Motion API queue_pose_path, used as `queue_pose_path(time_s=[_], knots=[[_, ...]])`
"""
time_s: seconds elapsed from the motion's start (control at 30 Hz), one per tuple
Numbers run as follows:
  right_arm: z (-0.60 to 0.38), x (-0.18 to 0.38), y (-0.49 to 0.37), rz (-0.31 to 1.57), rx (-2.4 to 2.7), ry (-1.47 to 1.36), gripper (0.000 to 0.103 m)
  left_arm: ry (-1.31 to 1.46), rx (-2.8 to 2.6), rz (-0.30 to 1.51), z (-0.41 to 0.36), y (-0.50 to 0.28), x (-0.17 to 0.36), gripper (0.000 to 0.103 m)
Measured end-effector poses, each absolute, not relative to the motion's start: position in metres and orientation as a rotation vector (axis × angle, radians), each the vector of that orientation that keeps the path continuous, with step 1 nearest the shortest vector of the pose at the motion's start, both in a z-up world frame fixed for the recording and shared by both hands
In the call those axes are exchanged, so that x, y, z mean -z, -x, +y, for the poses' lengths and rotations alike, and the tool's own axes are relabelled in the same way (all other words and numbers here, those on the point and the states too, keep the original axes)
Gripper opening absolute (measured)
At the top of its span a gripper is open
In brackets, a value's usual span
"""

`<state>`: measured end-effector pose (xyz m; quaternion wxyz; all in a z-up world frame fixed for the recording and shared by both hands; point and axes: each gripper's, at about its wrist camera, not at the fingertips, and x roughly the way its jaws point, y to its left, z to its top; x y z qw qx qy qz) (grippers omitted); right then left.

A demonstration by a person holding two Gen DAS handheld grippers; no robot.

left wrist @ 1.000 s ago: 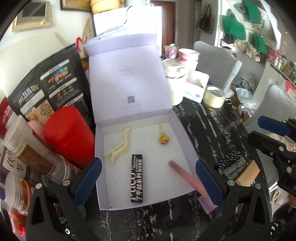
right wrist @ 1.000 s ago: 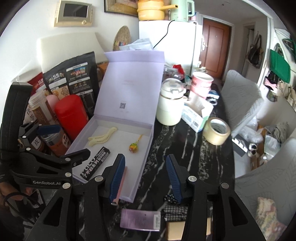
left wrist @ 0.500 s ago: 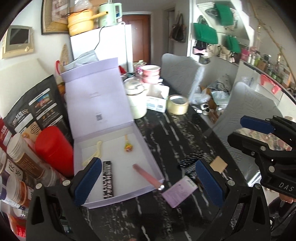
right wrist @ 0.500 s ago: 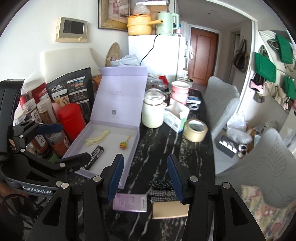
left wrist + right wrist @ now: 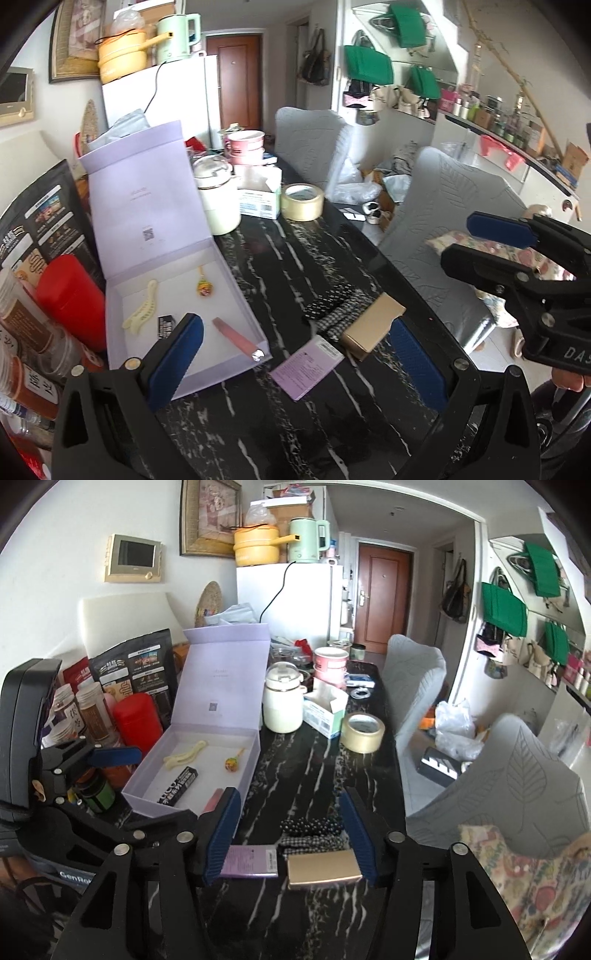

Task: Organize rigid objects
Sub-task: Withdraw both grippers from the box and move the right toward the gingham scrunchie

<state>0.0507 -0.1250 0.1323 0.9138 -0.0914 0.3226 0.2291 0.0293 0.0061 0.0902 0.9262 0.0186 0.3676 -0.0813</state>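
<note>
Both grippers pulled back from box; pink stick now inside, next items on table.

Vs 1 s ago: pink stick (image 5: 236, 336) sat on the box (image 5: 221, 363) front edge by the R gripper (image 5: 291, 840); now it lies in the box near the front-right corner, w/ comb (image 5: 140, 314), black bar (image 5: 180, 785) and lollipop (image 5: 202, 286). So that placement looks done. R jaws have just been opening, about half wide, nothing between them. L gripper (image 5: 295, 363) wide, empty. Left to sort, on table (image 5: 295, 266): purple card (image 5: 249, 861) just inside R's left pad, gold box (image 5: 323, 868) between R pads below tips, hair ties (image 5: 314, 832) just ahead. Likely next pick: gold box or card.
</note>
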Motion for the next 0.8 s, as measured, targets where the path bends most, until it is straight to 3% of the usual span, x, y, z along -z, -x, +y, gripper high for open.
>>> queue_pose_path(time_s=[0.8], knots=[[-0.146,-0.055,-0.043,0.795,-0.430,0.123,0.058,-0.018,0.211,0.867,-0.004,-0.015,-0.013,0.103]])
